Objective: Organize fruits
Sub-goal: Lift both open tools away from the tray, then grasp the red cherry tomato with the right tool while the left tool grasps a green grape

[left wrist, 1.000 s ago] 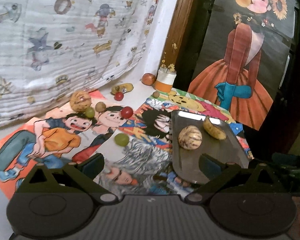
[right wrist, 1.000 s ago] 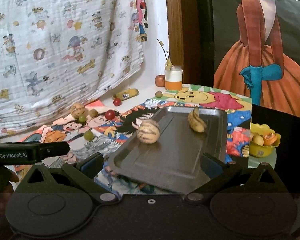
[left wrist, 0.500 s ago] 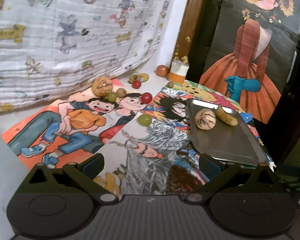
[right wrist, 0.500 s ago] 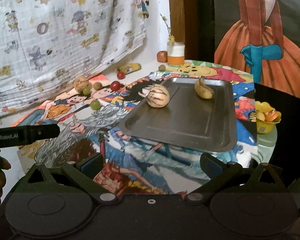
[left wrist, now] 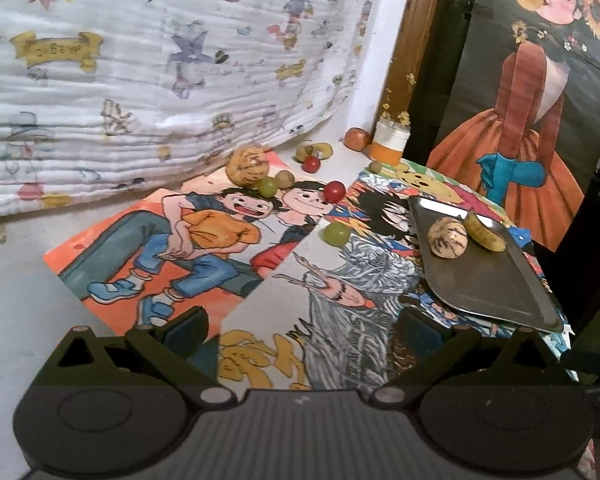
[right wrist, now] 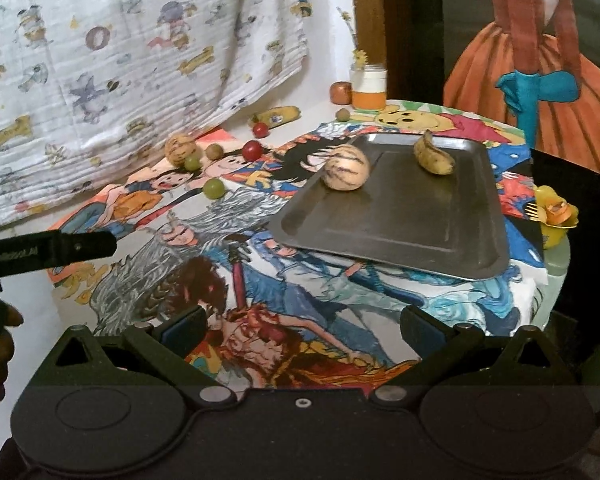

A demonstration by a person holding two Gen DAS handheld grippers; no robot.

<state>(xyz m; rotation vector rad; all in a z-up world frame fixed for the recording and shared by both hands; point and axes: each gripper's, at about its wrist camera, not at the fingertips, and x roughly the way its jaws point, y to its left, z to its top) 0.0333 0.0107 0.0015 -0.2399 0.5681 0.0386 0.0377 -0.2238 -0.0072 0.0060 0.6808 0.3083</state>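
Observation:
A dark metal tray (right wrist: 420, 220) (left wrist: 492, 280) lies on the cartoon-print cloth and holds a striped round melon (right wrist: 346, 168) (left wrist: 447, 237) and a small banana (right wrist: 434, 156) (left wrist: 485, 233). Loose on the cloth behind are a second striped melon (left wrist: 247, 162) (right wrist: 179, 148), green grapes (left wrist: 335, 234) (right wrist: 213, 189), red fruits (left wrist: 334, 191) (right wrist: 252, 149) and a far banana (left wrist: 314, 151) (right wrist: 278, 115). My left gripper (left wrist: 304, 332) is open and empty, well short of the fruit. My right gripper (right wrist: 304, 330) is open and empty before the tray.
An orange-and-white jar (left wrist: 390, 142) (right wrist: 368, 92) and a reddish apple (left wrist: 357, 138) (right wrist: 341, 92) stand at the back by a wooden frame. A printed blanket (left wrist: 160, 60) hangs behind. A yellow bowl (right wrist: 556, 212) sits at the right table edge. The left gripper's body (right wrist: 48, 248) shows at left.
Both grippers have pulled back from the table, so the tray and fruit look farther away. Both stay open; no fruit has moved.

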